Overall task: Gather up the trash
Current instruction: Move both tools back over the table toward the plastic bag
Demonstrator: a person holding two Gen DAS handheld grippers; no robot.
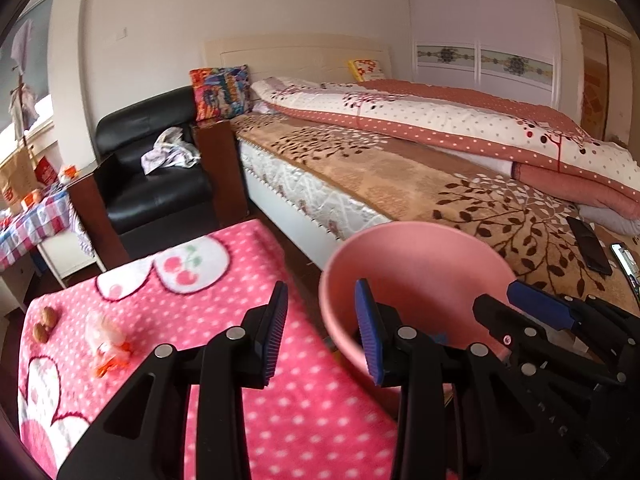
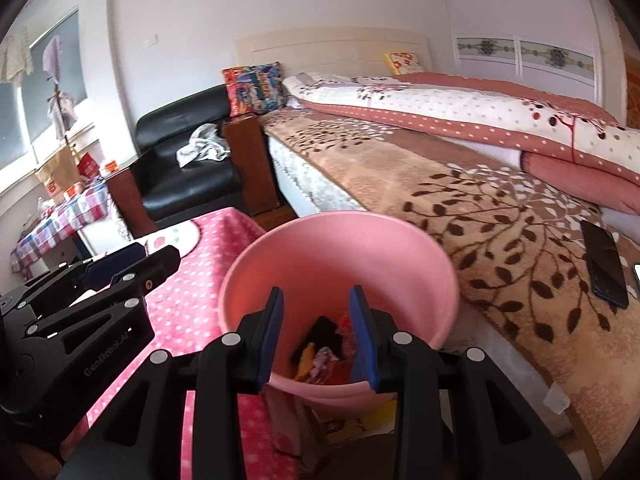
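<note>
Right gripper (image 2: 318,332) fingers apart and empty over pink bin (image 2: 280,248), wrappers (image 2: 324,356) lying inside below the fingertips, left gripper (image 1: 322,332) likewise parted, holding nothing

White walls, a bed (image 1: 400,168) beside a black armchair (image 1: 156,168), a white wardrobe (image 1: 480,28) behind, daylight from a window (image 2: 24,120).

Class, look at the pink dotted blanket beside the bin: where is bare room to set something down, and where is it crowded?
The pink blanket is bare between the cherry patch and the pink bin. It is crowded at its left edge, where two nuts and an orange-and-white wrapper lie.
</note>
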